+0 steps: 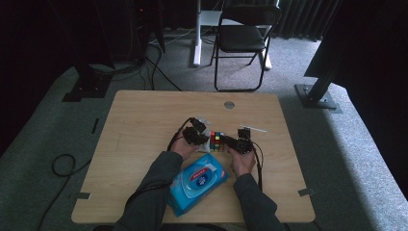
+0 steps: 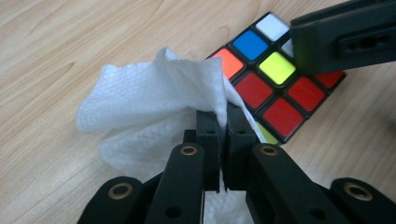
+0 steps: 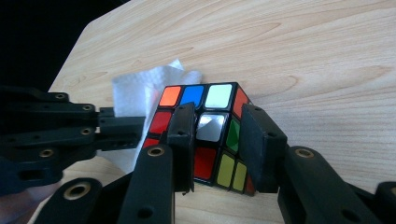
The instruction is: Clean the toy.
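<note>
Left gripper view: left gripper (image 2: 223,122) clenched on wipe (image 2: 144,105), cube (image 2: 275,88) at 2 o'clock. Right gripper (image 3: 217,140) pinching cube corner; hard wiping likely twists it loose.

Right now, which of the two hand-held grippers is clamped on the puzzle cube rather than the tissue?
The right hand-held gripper: its jaws press on two sides of the colourful cube. The left hand-held gripper instead pinches the white tissue against the cube's side.
</note>
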